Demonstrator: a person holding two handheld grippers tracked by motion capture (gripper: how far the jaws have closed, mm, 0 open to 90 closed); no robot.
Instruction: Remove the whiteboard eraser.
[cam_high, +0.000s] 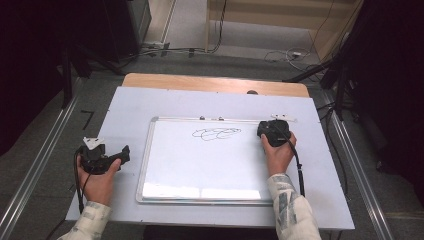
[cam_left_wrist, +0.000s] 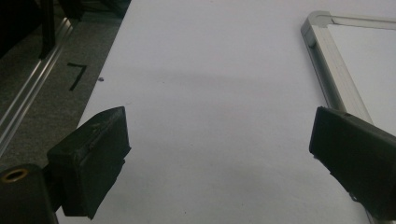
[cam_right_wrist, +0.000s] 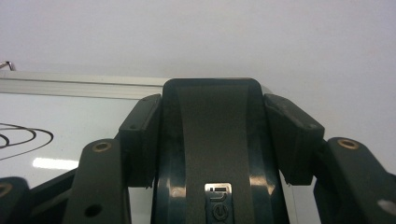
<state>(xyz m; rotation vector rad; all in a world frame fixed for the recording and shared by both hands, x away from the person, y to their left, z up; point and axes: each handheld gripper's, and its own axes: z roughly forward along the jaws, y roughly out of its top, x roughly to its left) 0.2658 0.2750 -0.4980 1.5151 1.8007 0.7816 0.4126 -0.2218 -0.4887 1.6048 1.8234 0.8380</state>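
Pale grey table top (cam_high: 130, 107), on a wooden table whose far edge shows behind it, with dark floor and metal rails along both sides. Wide bare margin of the surface at left of the whiteboard, narrower one at right and at the far side.

White whiteboard (cam_high: 200, 165) with aluminium frame, lying flat in the middle of the table top, near edge close to the person's side. Large unmarked area across its lower and middle part. Black looping scribble (cam_high: 216, 133) near the far edge, a little right of centre.

Left gripper (cam_high: 124, 152) in the left hand (cam_high: 97, 180), over the bare margin just beside the left frame of the board, not touching it. Jaws spread wide in the left gripper view, only table surface between them, right jaw over the frame rail (cam_left_wrist: 334, 70).

Right gripper (cam_right_wrist: 219, 135) in the right hand (cam_high: 278, 155), at the far right corner of the board. Jaws pinching a dark eraser (cam_right_wrist: 212, 140) from both sides, eraser reaching just across the far frame rail.
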